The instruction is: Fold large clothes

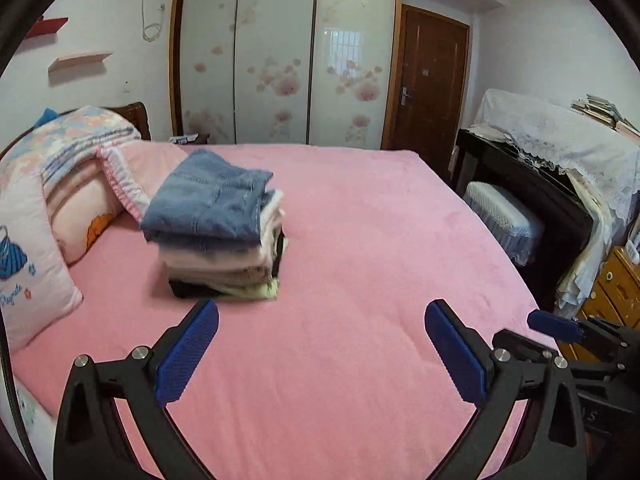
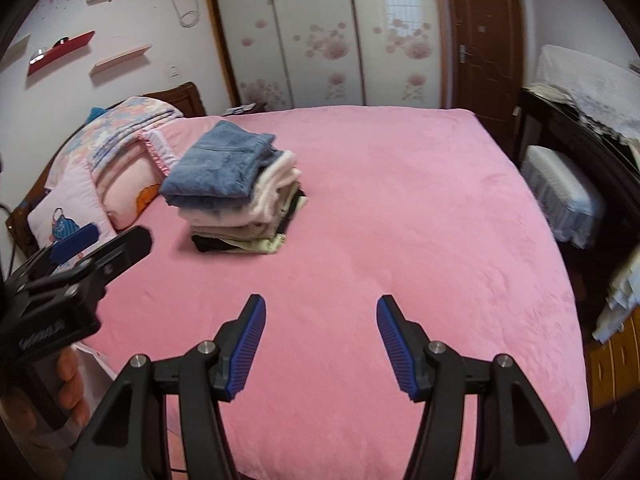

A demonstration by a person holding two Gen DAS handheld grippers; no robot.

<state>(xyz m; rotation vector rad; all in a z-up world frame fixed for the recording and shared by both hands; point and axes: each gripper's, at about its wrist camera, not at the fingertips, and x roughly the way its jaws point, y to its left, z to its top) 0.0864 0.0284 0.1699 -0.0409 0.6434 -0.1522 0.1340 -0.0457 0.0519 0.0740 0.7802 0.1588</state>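
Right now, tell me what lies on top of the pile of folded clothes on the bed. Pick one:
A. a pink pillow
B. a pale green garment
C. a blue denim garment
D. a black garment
C: the blue denim garment crowns the pile of folded clothes; black and pale green pieces show only at the bottom, and the pink pillow lies beside the pile on the bed.

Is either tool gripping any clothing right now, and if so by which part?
Nothing is held. The left tool and right tool both stand open above the bare pink bedspread; the stack of folded clothes sits untouched.
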